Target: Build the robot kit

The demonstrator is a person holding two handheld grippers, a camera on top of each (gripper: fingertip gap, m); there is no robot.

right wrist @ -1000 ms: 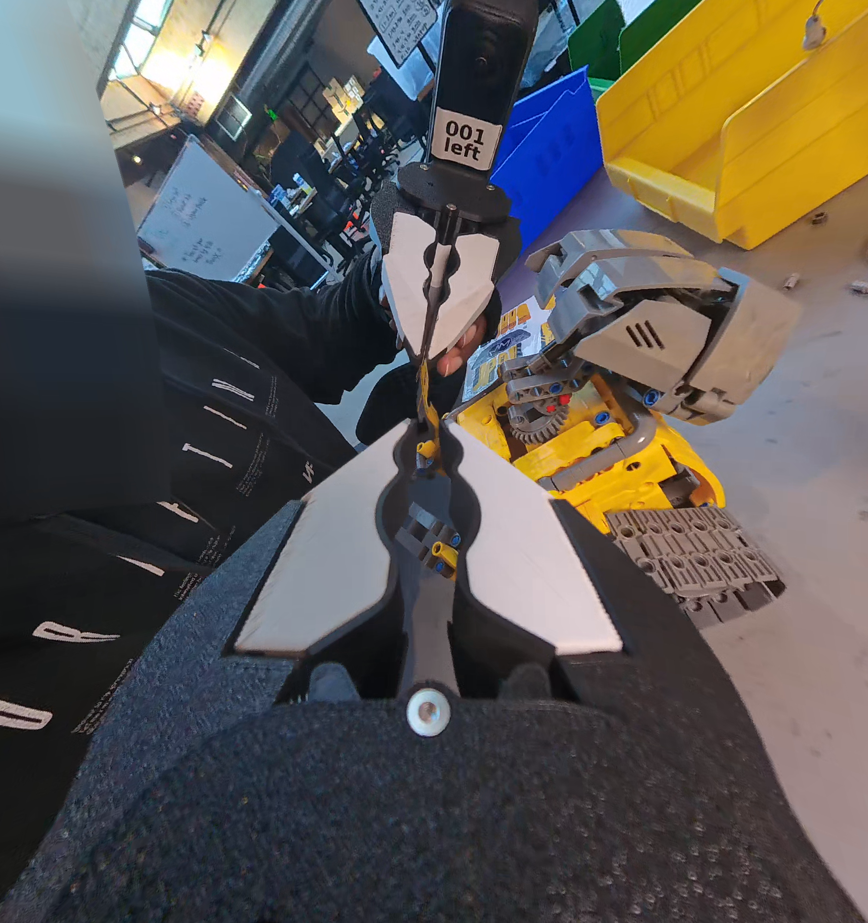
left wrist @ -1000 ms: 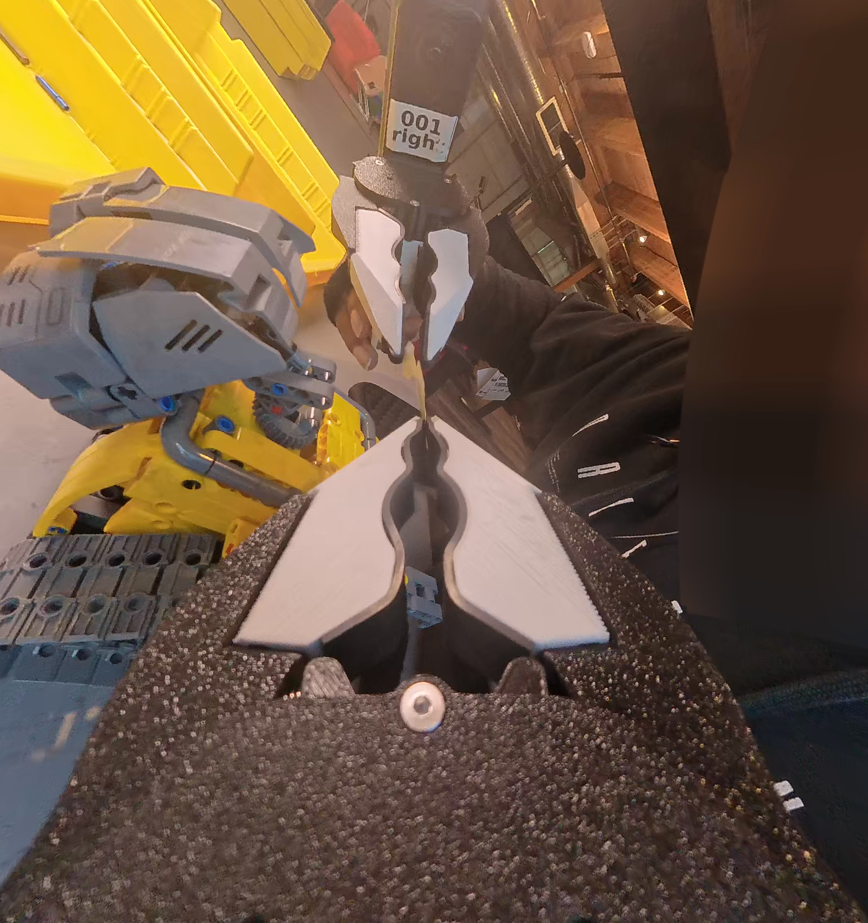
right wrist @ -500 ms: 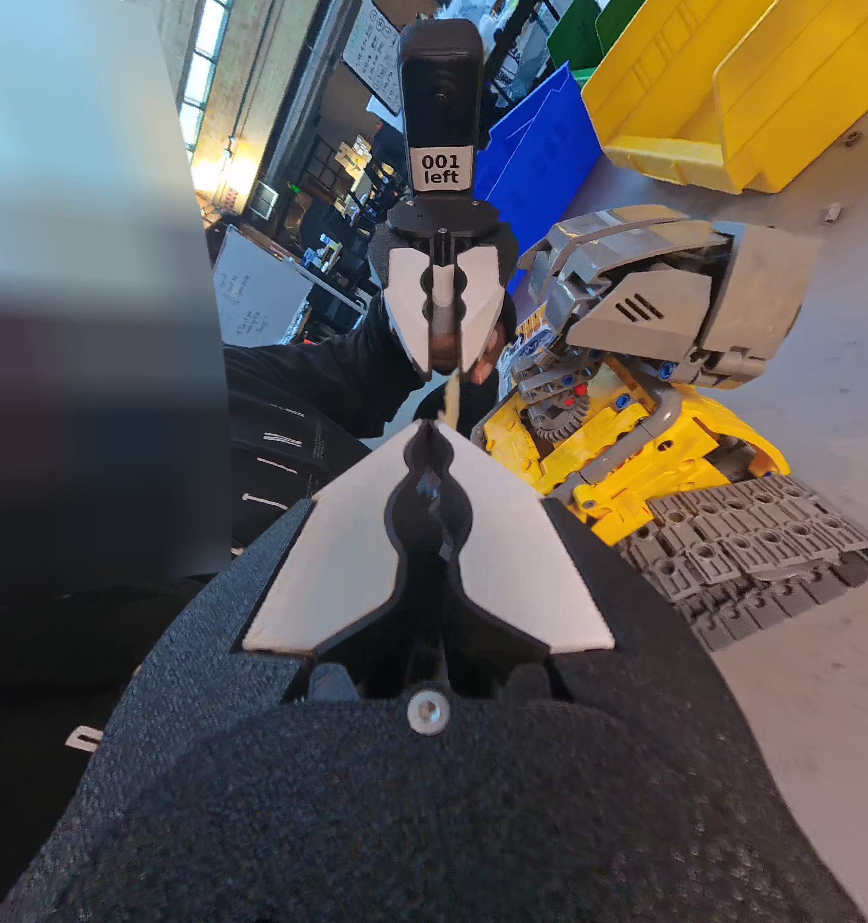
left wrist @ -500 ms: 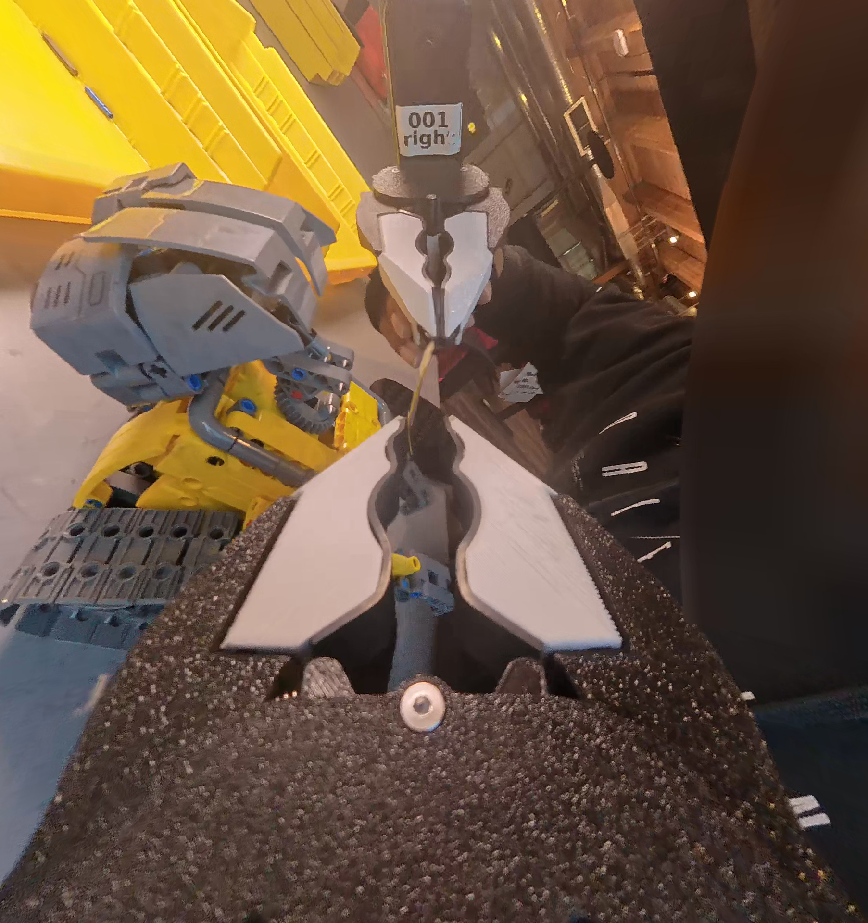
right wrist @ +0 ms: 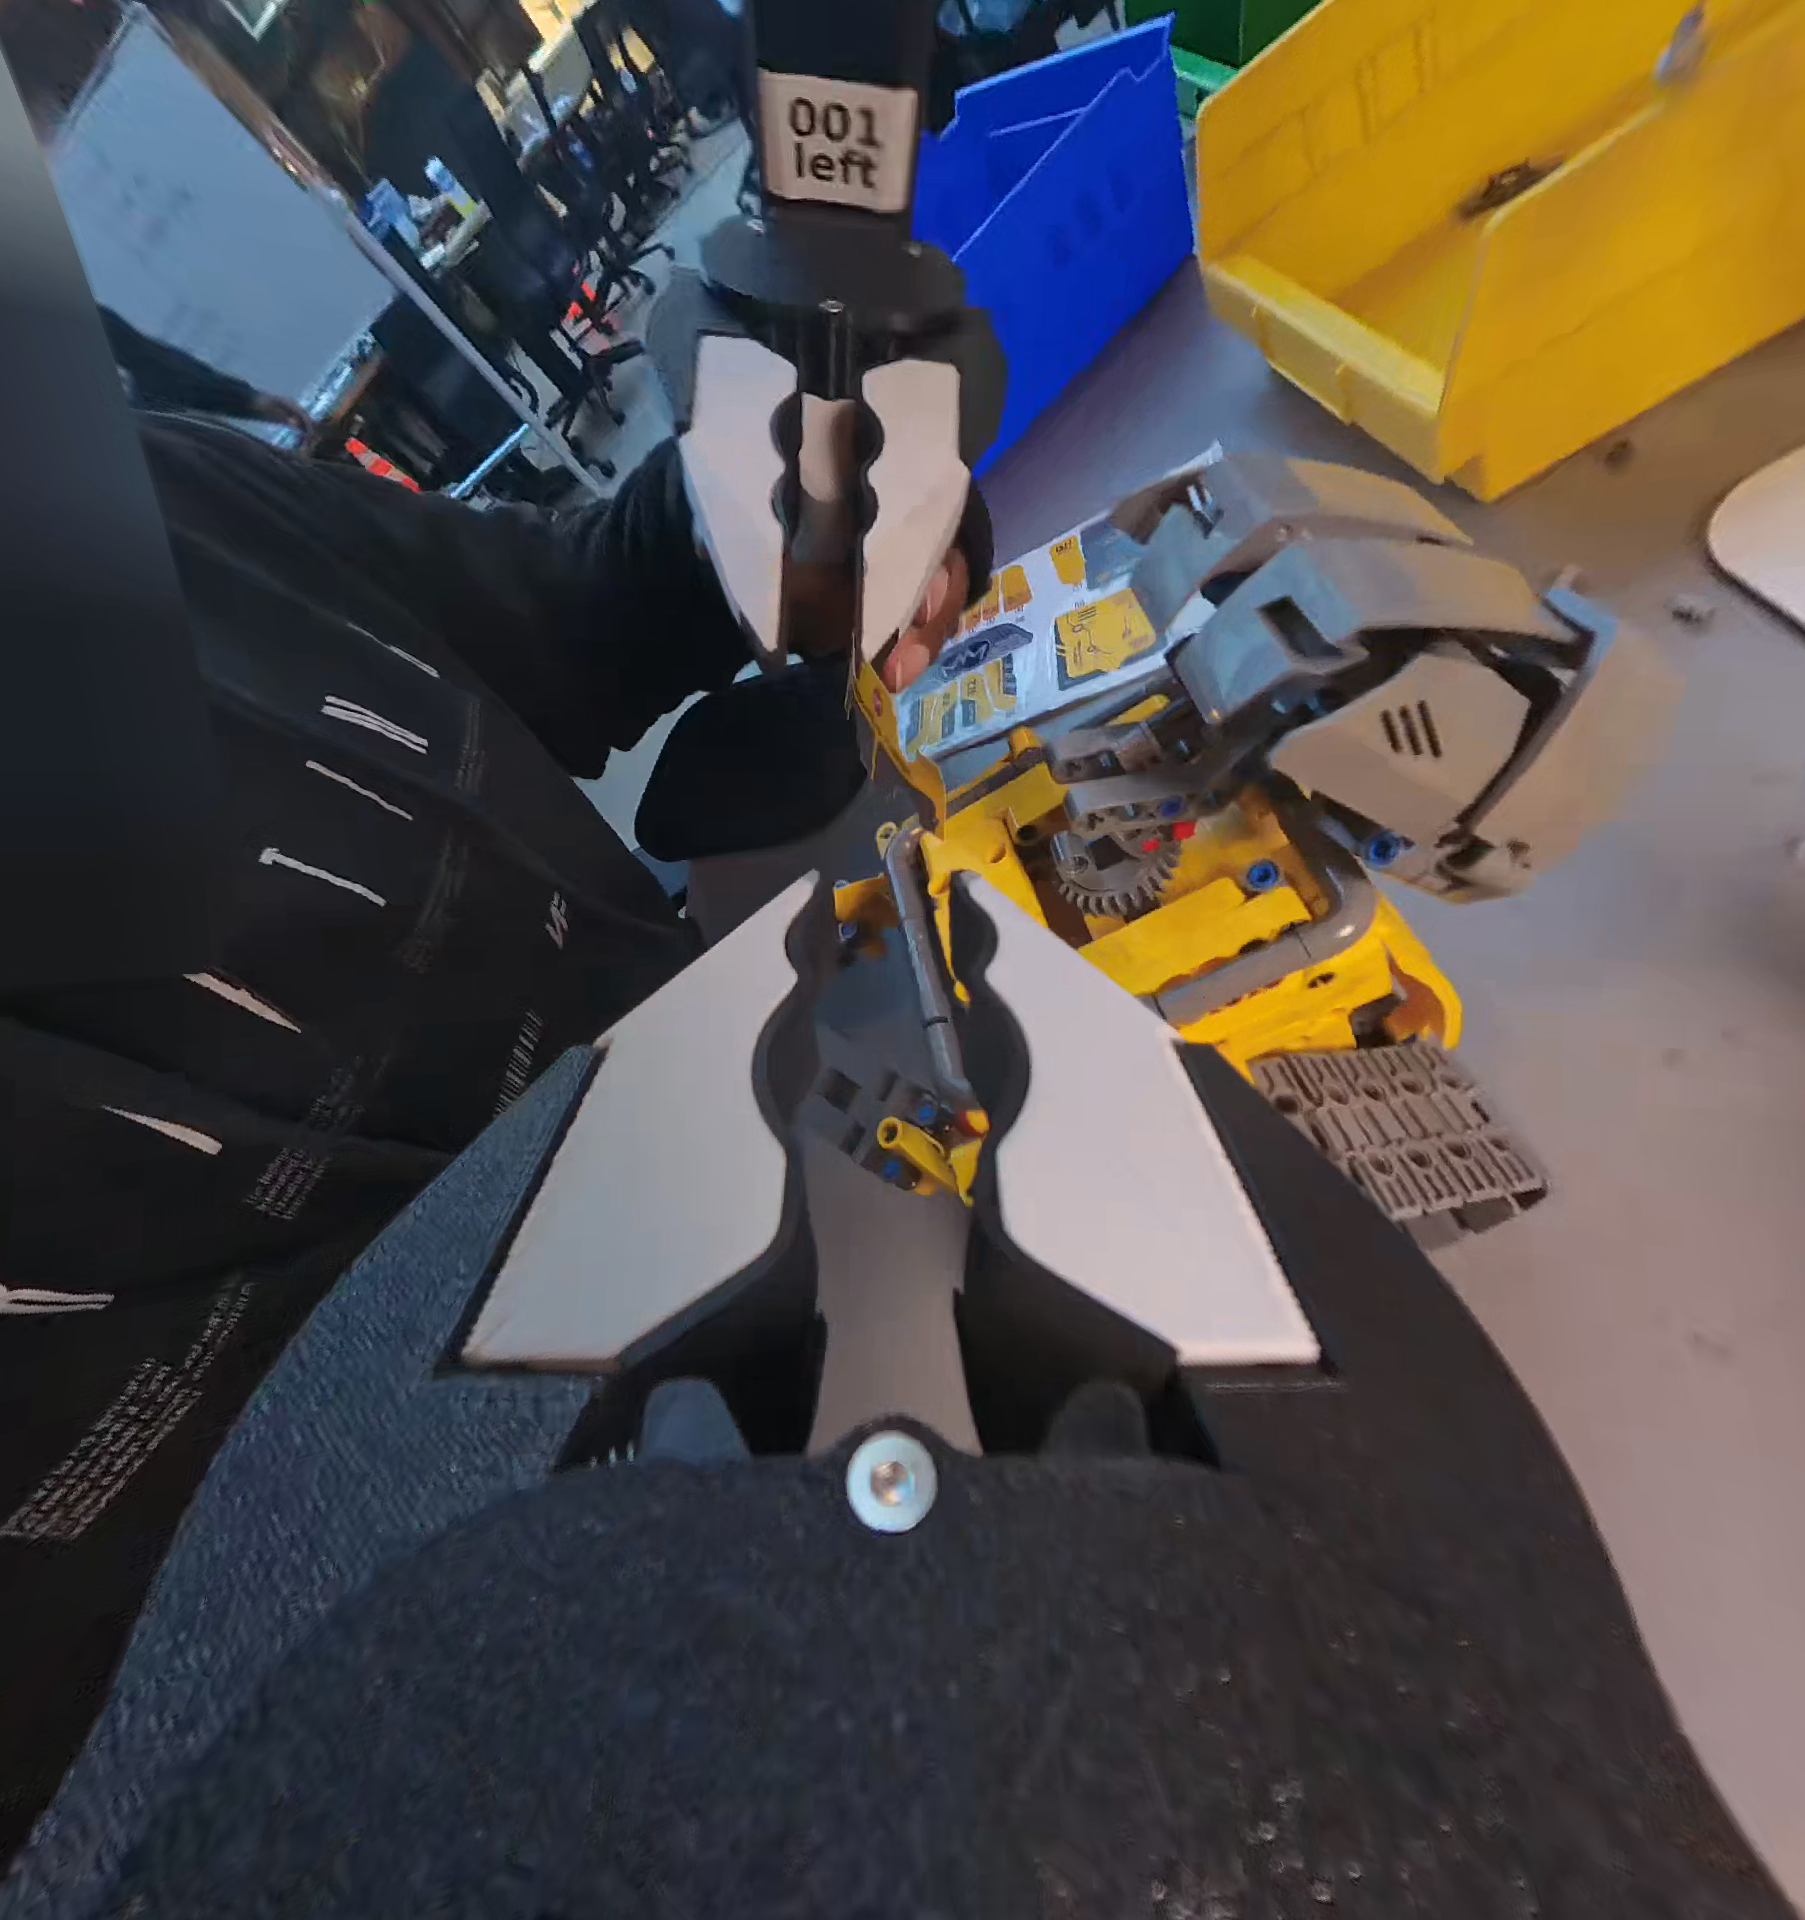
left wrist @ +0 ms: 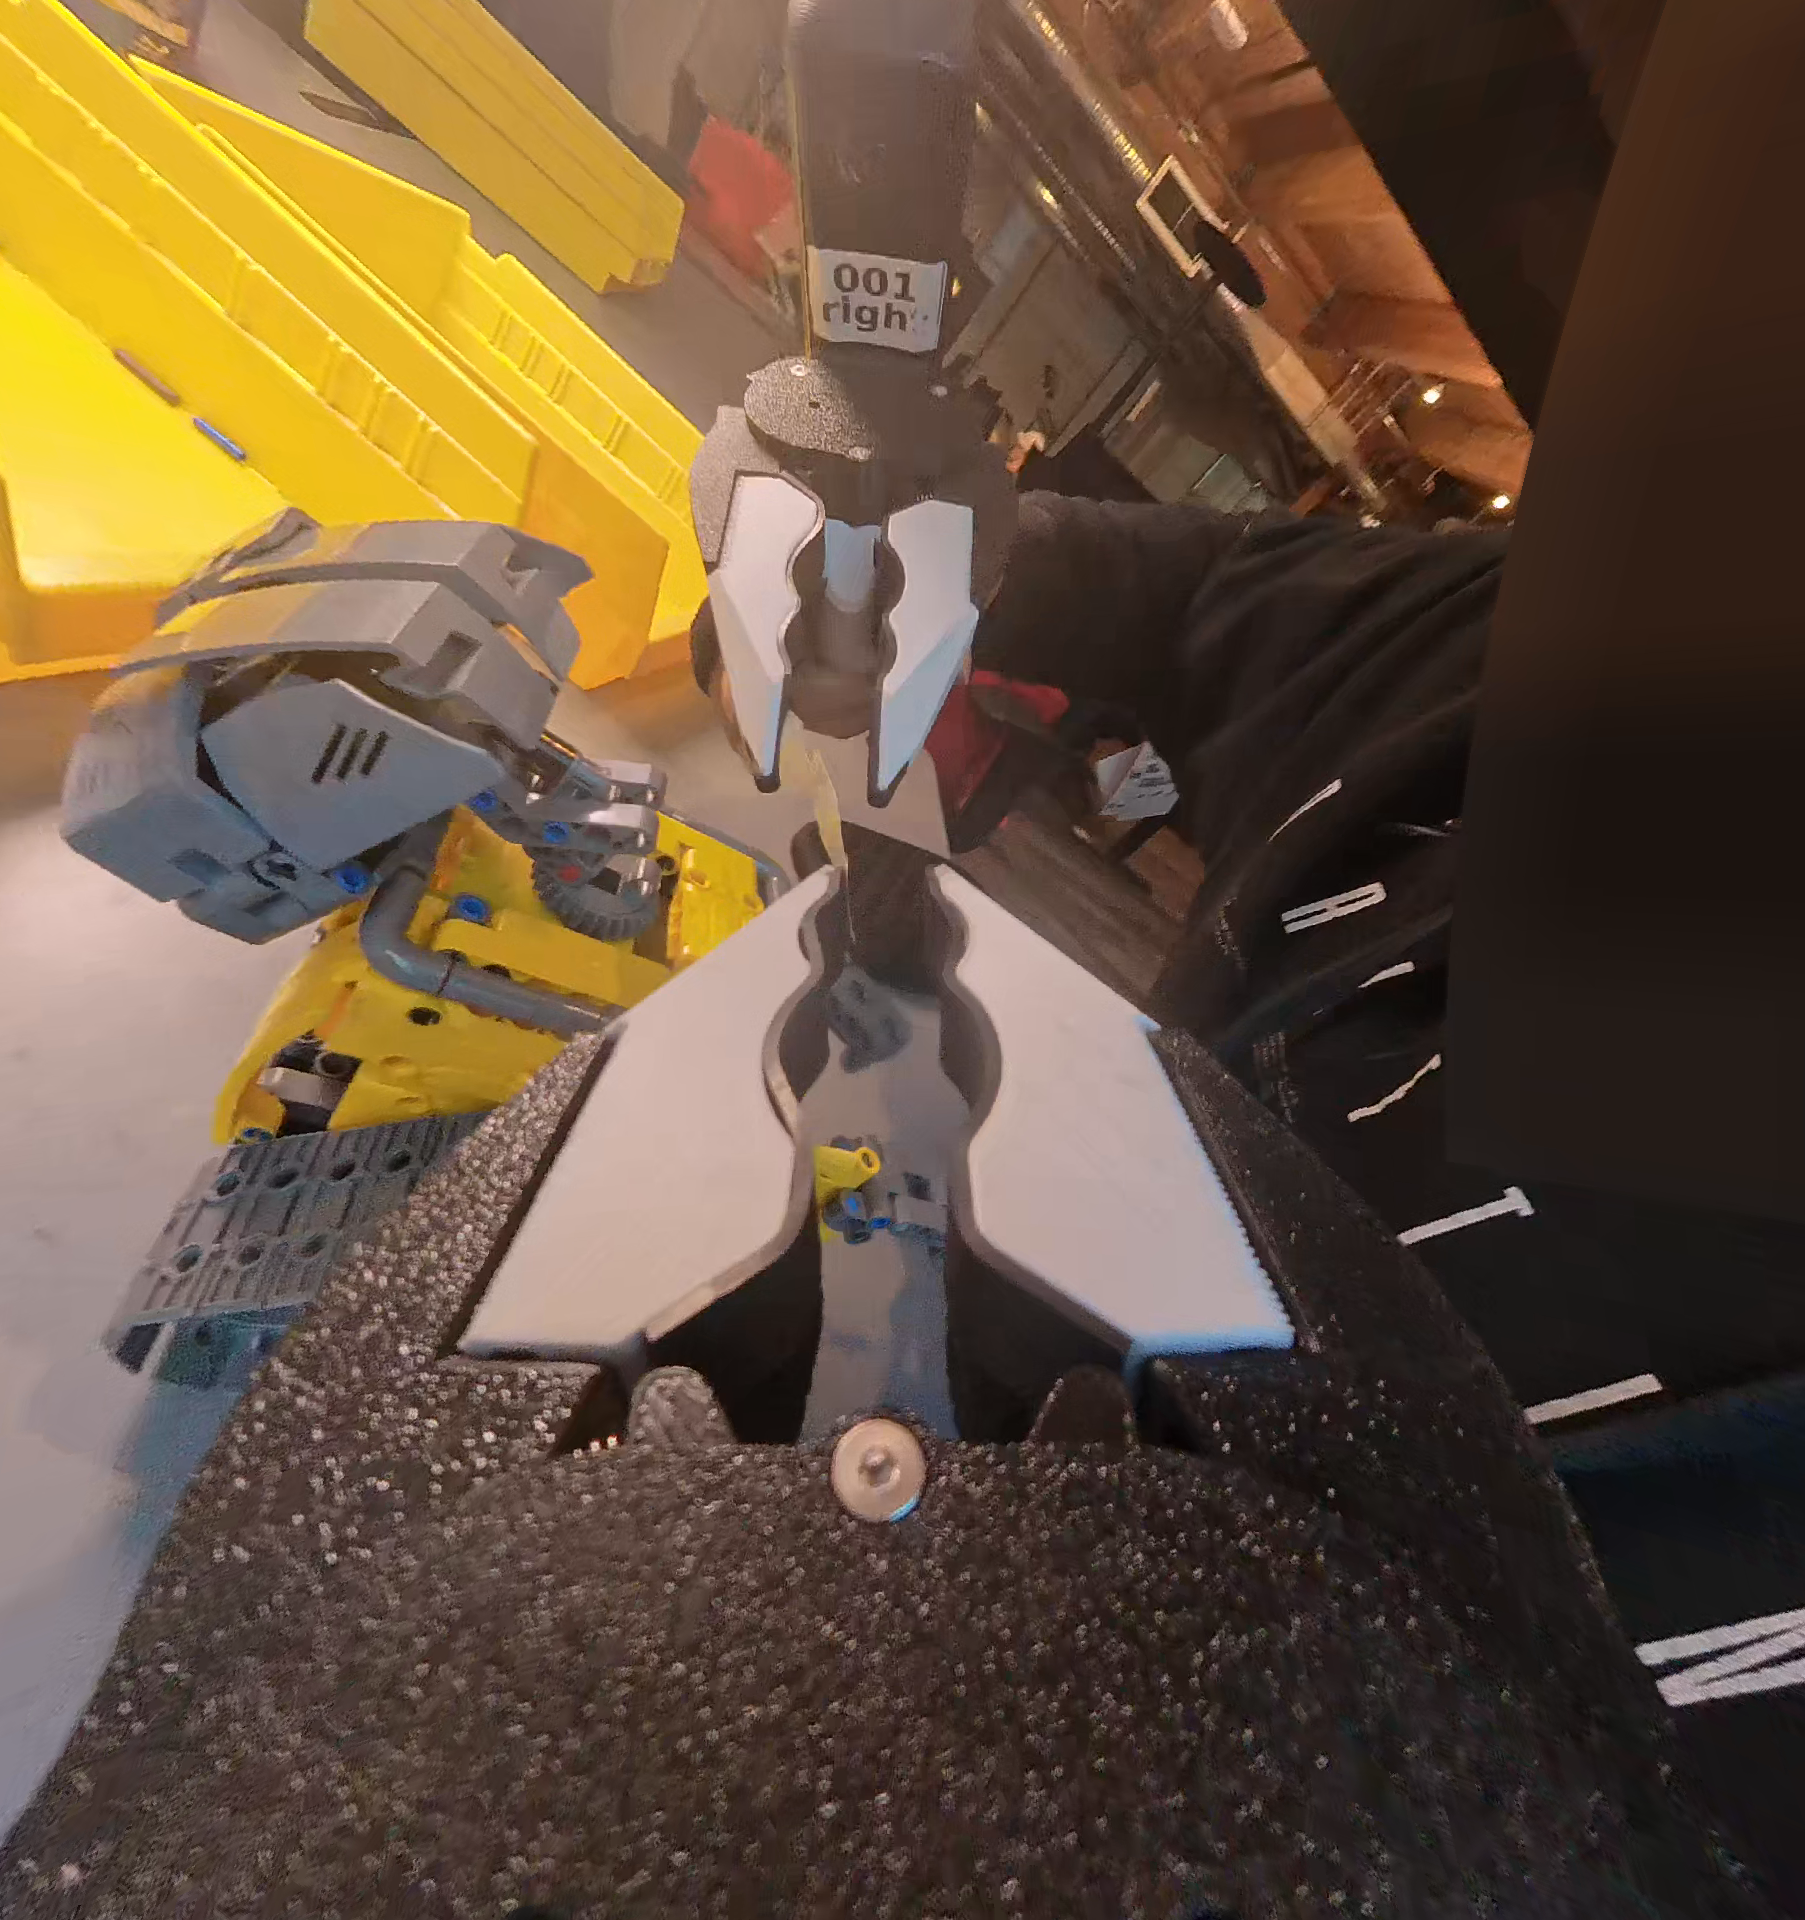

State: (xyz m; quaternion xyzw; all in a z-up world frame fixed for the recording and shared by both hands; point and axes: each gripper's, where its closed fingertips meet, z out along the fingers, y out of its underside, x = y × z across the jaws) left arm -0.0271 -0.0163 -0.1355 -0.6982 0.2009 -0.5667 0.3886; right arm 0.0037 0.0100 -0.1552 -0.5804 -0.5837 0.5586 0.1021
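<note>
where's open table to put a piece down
Bare table lies right of the model, between its tracks and the white disc. There is more on the model's other side, in front of the yellow bin. It is crowded around the sheet and blue bin.

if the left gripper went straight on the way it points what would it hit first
Likely the thin yellow strip just past the left gripper, then the right gripper facing it. Depth between them is unclear.
</note>
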